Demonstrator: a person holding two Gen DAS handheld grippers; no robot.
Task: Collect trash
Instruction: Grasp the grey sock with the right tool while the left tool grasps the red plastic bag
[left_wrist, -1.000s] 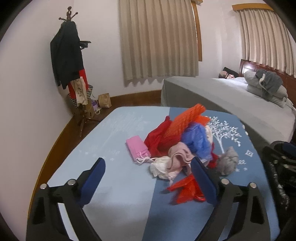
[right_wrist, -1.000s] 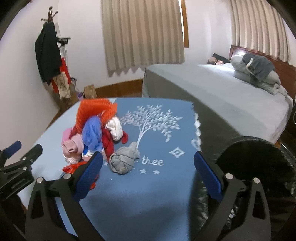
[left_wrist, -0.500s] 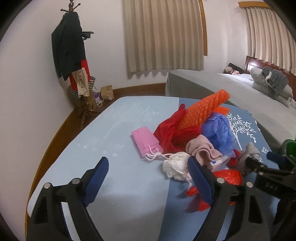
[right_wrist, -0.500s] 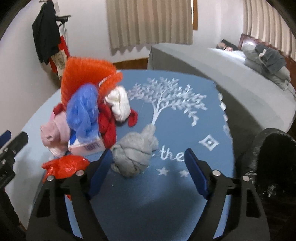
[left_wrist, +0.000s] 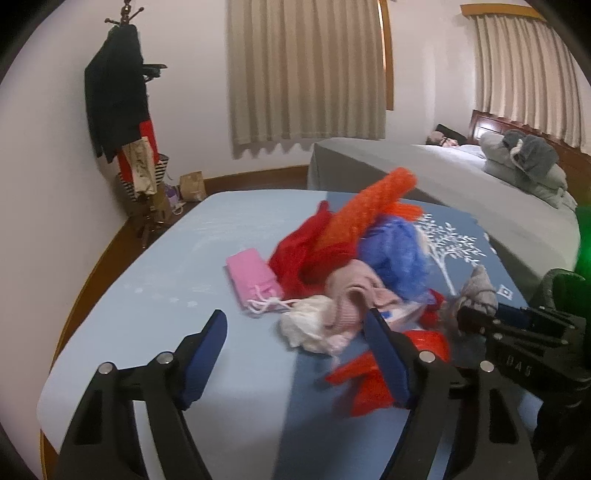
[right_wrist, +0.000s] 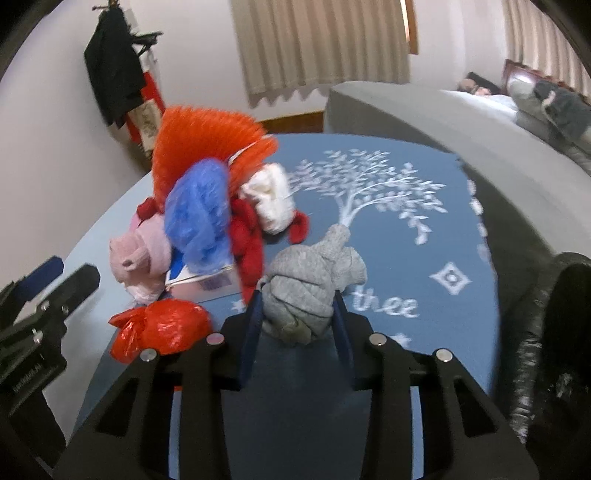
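A heap of trash lies on the blue tablecloth (right_wrist: 424, 258): an orange net (right_wrist: 199, 144), a blue plastic bag (right_wrist: 199, 218), a pink wad (right_wrist: 142, 251), a red plastic bag (right_wrist: 162, 326), a white wad (right_wrist: 271, 199) and a grey knotted cloth ball (right_wrist: 306, 291). My right gripper (right_wrist: 298, 317) is shut on the grey ball at the heap's near right side. My left gripper (left_wrist: 295, 354) is open, just short of the white and pink wads (left_wrist: 332, 314). A pink packet (left_wrist: 251, 277) lies left of the heap.
A black trash bag (right_wrist: 554, 332) stands open at the table's right edge. A grey bed (left_wrist: 443, 177) runs behind the table, with folded bedding at its head. A coat rack (left_wrist: 125, 110) stands in the far left corner by the wall.
My right gripper moved forward over the grey cloth ball and closed on it. My left gripper shifted slightly toward the heap and stays open.
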